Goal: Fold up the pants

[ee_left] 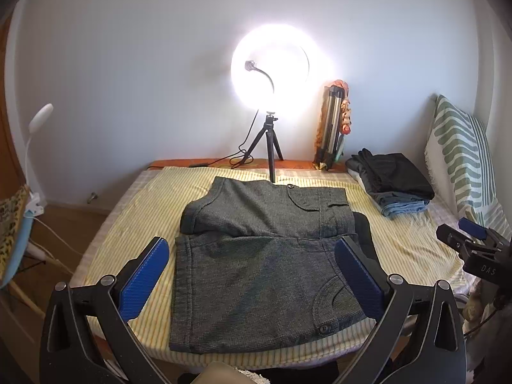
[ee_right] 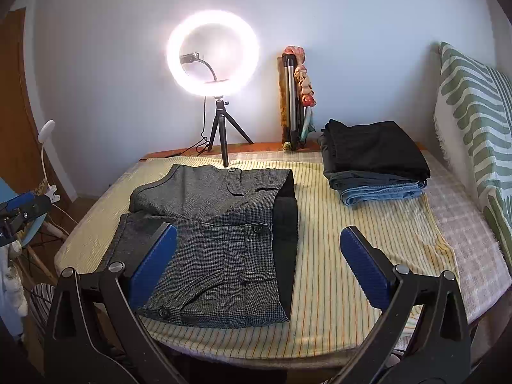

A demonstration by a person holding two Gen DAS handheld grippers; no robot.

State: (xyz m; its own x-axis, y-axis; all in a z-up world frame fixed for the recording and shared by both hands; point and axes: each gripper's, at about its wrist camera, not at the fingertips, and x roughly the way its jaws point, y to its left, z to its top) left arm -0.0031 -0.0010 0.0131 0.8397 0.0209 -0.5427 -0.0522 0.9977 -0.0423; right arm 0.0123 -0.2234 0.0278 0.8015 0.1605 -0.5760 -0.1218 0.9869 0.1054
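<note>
Through the left wrist camera I am seeing the left gripper (ee_left: 251, 275) hovering with its blue jaws spread wide and gripping nothing, the grey pants (ee_left: 265, 256) lying folded on the yellow striped cloth (ee_left: 400, 243) just ahead of it. The far half is overlapping the near half, and the black waistband is sitting at the right edge. I am also catching the right gripper (ee_left: 473, 236) at the right border of this view, off to the side of the cloth. Through the right wrist camera I am looking past the right gripper (ee_right: 259, 265), its jaws likewise standing wide apart and empty, raised over the pants (ee_right: 217, 240), which are lying left of centre. A stack of folded clothes (ee_right: 377, 166) is resting well apart at the far right, and a ring light (ee_right: 212, 52) is glowing behind.
</note>
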